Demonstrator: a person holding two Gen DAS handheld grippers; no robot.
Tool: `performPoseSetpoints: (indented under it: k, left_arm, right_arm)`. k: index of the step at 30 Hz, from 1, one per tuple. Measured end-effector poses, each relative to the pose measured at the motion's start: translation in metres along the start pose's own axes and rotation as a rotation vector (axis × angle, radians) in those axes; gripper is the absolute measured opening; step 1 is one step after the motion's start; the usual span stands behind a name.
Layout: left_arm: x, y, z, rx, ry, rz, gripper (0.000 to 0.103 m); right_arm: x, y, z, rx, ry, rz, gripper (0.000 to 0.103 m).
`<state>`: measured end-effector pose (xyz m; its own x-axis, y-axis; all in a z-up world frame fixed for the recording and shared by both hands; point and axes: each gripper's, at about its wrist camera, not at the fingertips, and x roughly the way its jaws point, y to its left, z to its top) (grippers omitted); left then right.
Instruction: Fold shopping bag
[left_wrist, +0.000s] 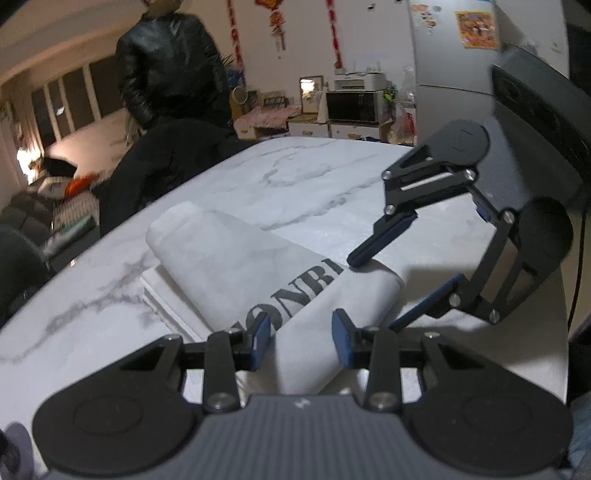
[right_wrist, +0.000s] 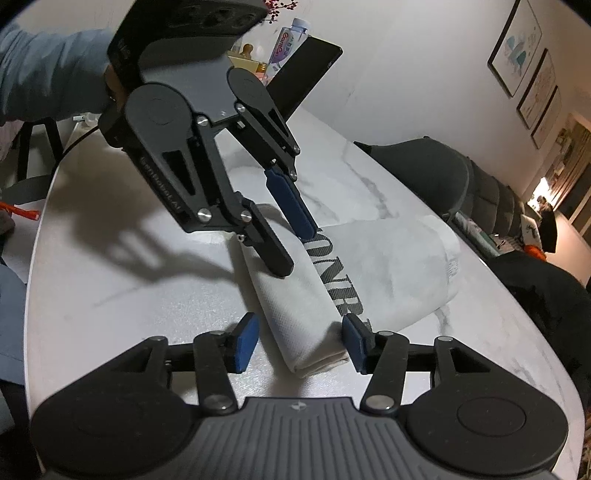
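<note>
two grippers meet over a folded white bag (left_wrist: 258, 266) on the marble table (left_wrist: 295, 184); the left gripper (left_wrist: 301, 339) and right gripper (right_wrist: 300, 345) each straddle one end, jaws spread.

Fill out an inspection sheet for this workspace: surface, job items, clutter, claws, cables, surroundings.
Surface: white marble-look table, mostly bare.
Job's things: white shopping bag with dark lettering, folded into a thick bundle, lying flat mid-table.
Clutter: water bottle and dark upright panel at the far table end; orange item off the table's edge.
Claws: left claw open, straddling one end of the bag; right claw open, straddling the opposite end. Neither grips.
Cables: a dark cable hangs past the table edge by the right claw.
Surroundings: a person in a dark jacket stands beyond the table; microwave, fridge, framed pictures on the wall.
</note>
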<state>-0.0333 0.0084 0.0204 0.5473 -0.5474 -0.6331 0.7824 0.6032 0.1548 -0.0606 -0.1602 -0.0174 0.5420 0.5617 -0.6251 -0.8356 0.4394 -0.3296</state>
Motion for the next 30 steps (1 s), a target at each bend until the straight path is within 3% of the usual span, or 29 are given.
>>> performPoseSetpoints:
  k: [10,12,15,25,30]
  left_arm:
    - [-0.002,0.0,-0.002,0.067,-0.002,-0.033,0.037]
    - [-0.002,-0.001,-0.003,0.087,0.008,-0.055,0.054]
    - [0.003,-0.023,-0.009,0.263,0.028,-0.005,0.06]
    - [0.007,-0.016,-0.006,0.254,0.036,-0.006,0.054]
    - [0.007,-0.009,-0.006,0.221,0.019,-0.012,0.045]
  right_arm:
    - [0.004,-0.011,0.0,0.022,0.008,0.045,0.053]
    - [0.005,-0.012,0.0,0.034,0.007,0.049,0.054]
    - [0.007,-0.014,0.001,0.047,0.008,0.052,0.054]
    - [0.008,-0.021,0.001,0.068,0.012,0.075,0.054]
    - [0.006,-0.022,-0.001,0.083,0.005,0.081,0.054]
